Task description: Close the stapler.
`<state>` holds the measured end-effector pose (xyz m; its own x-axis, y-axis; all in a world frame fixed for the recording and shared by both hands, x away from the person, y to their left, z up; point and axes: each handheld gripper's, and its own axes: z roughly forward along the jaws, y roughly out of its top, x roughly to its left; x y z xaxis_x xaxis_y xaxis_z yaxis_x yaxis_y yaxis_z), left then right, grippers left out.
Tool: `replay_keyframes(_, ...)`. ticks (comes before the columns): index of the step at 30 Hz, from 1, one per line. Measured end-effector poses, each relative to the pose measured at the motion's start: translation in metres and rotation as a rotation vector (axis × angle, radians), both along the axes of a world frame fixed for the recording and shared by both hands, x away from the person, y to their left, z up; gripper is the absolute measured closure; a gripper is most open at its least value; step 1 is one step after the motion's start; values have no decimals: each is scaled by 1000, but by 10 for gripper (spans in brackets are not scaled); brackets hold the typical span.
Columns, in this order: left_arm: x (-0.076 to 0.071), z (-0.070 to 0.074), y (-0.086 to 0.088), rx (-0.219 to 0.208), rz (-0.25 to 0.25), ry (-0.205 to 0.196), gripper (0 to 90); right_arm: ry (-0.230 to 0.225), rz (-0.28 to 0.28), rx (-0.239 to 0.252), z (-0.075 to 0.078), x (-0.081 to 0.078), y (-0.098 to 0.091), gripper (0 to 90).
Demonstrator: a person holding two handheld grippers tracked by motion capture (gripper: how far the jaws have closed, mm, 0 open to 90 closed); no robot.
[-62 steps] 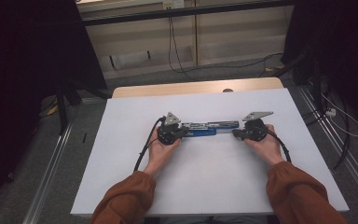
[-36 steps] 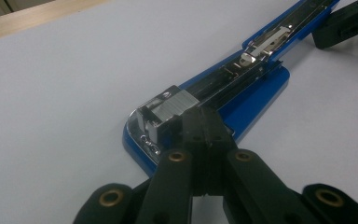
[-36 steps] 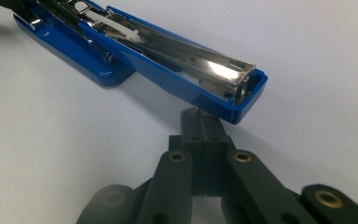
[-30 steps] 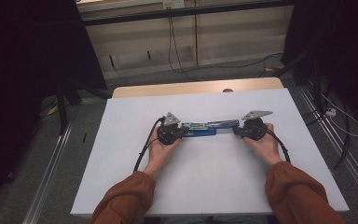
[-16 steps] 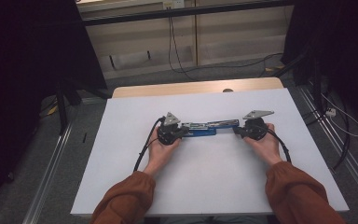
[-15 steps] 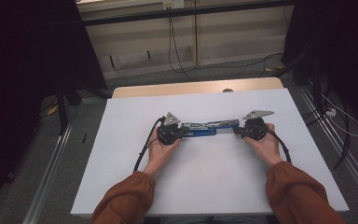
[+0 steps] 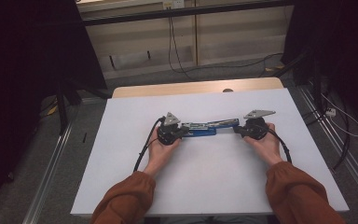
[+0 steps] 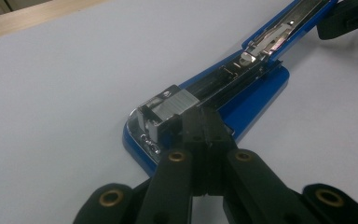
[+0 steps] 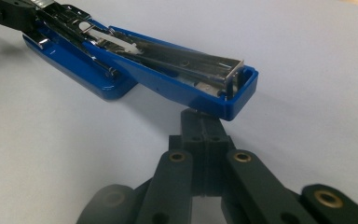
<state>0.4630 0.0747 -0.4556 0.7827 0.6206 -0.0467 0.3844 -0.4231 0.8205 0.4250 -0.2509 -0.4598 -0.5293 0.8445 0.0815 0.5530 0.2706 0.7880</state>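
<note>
Here is the blue stapler (image 7: pixel 204 129), lying swung open at the middle of the white table (image 7: pixel 214 186), base flat and lid folded back toward the person's right so the staple channel faces up. The left gripper (image 7: pixel 179 132) has its jaws pressed together, tips resting on the metal head at the front of the base; in the left gripper view those closed tips (image 8: pixel 206 122) sit right against the silver block of the stapler (image 8: pixel 205 100). My read is that it pins the base down so the body cannot slide. The right gripper (image 7: pixel 240 130) is closed too, and in the right gripper view its tips (image 9: pixel 205 122) tuck just under the end of the lid (image 9: pixel 235 95); whether they touch or merely prop it is hard to tell at this angle. It looks like a hold that keeps the magazine exposed for loading. Against the earlier high views, nothing has shifted: both hands, both grippers and the stapler sit exactly where they were.
</note>
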Motion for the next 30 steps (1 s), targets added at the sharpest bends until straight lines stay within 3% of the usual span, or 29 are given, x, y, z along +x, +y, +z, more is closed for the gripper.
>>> replay_keyframes(15,0,0,0,11,-2,-14,900,-41,5,22,3,0,1,900)
replay_keyframes(28,-2,0,0,-1,1,-3,900,-130,29,72,10,-2,3,900)
replay_keyframes(30,-2,1,1,13,3,-4,900,-132,34,75,10,-2,4,900)
